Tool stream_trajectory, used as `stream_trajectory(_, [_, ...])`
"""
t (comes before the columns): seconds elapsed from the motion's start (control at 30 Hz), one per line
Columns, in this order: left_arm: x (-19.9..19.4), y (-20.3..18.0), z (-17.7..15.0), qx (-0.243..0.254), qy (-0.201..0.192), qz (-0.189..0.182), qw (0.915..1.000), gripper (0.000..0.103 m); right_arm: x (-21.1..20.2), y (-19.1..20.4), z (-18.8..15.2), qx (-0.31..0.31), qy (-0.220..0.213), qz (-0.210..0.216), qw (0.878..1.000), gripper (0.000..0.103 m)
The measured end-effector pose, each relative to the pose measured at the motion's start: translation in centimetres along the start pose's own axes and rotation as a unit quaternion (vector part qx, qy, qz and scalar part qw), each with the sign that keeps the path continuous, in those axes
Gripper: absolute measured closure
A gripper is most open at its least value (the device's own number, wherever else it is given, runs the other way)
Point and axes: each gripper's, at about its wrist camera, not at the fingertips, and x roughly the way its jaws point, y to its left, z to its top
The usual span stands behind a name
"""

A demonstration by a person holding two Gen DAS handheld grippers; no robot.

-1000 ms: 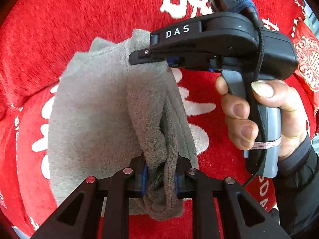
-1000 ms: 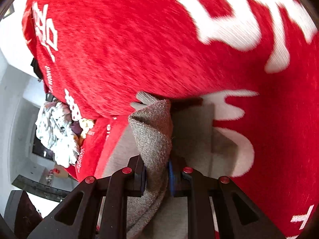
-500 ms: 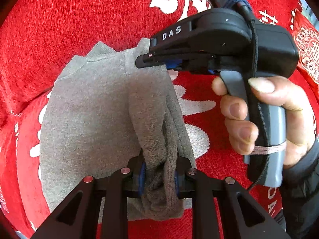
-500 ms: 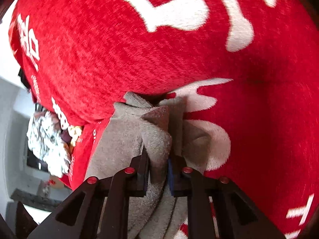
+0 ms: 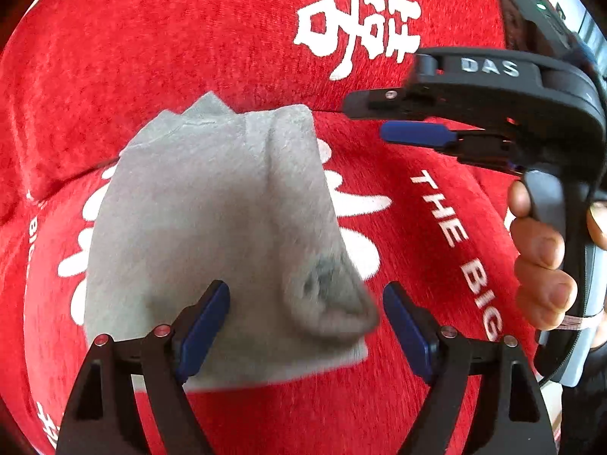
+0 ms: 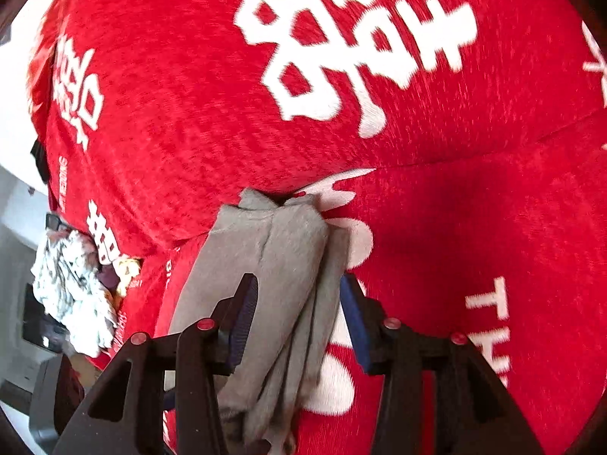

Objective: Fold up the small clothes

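A small grey knit garment (image 5: 212, 220) lies folded on a red cover with white characters (image 5: 189, 38). My left gripper (image 5: 306, 326) hangs over its near edge, jaws opening wide, blue pads (image 5: 205, 326) clear of the cloth; a blurred loose fold (image 5: 330, 295) drops between them. In the left wrist view my right gripper (image 5: 379, 117) is off the garment's far right corner, held by a hand (image 5: 542, 265). In the right wrist view the right gripper (image 6: 299, 318) is opening, with the grey garment (image 6: 280, 265) lying slack between its pads.
The red cover's back cushion (image 6: 227, 94) rises just behind the garment, meeting the seat at a seam (image 6: 493, 151). A heap of white and grey patterned cloths (image 6: 72, 292) lies at the cover's left end. A white wall (image 6: 15, 76) and dark furniture (image 6: 38, 326) stand beyond.
Both grippers have let go of the bunched grey fold and spread their jaws. The fold has dropped onto the garment. The right gripper has drawn back to the right, away from the cloth.
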Motion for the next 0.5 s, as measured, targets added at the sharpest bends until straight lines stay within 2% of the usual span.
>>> stream_trajectory(0.1, [-1.8,1.4,-1.5,-0.004,-0.011,-0.008,0.9999,0.019,-1.5,2.6,-1.5,-0.035,-0.013,-0.006,0.999,0.054])
stream_trajectory(0.2, [-3.2,4.2,-3.8,-0.017,-0.021,0.003,0.9996,0.019,-2.3,5.5,-3.4,-0.075,-0.025,0.003,0.997,0.054])
stream_trajectory(0.27, [-3.5,7.1,-5.4,-0.042,-0.021,0.015,0.9988,0.019,-2.0,7.7,-4.8,-0.1,-0.022,0.021,0.994,0.054])
stream_trajectory(0.33, [-3.0,10.2,-6.6,-0.078,-0.017,0.037,0.9961,0.019,-0.5,9.7,-6.2,-0.119,-0.003,0.038,0.992,0.054])
stream_trajectory(0.4, [-2.4,12.6,-7.7,-0.111,-0.002,0.052,0.9925,0.019,0.8,10.7,-7.3,-0.12,0.017,0.044,0.992,0.054])
stream_trajectory(0.5, [-1.9,13.7,-8.8,-0.129,0.003,0.035,0.991,0.019,1.5,10.6,-8.3,-0.102,0.02,0.016,0.995,0.054])
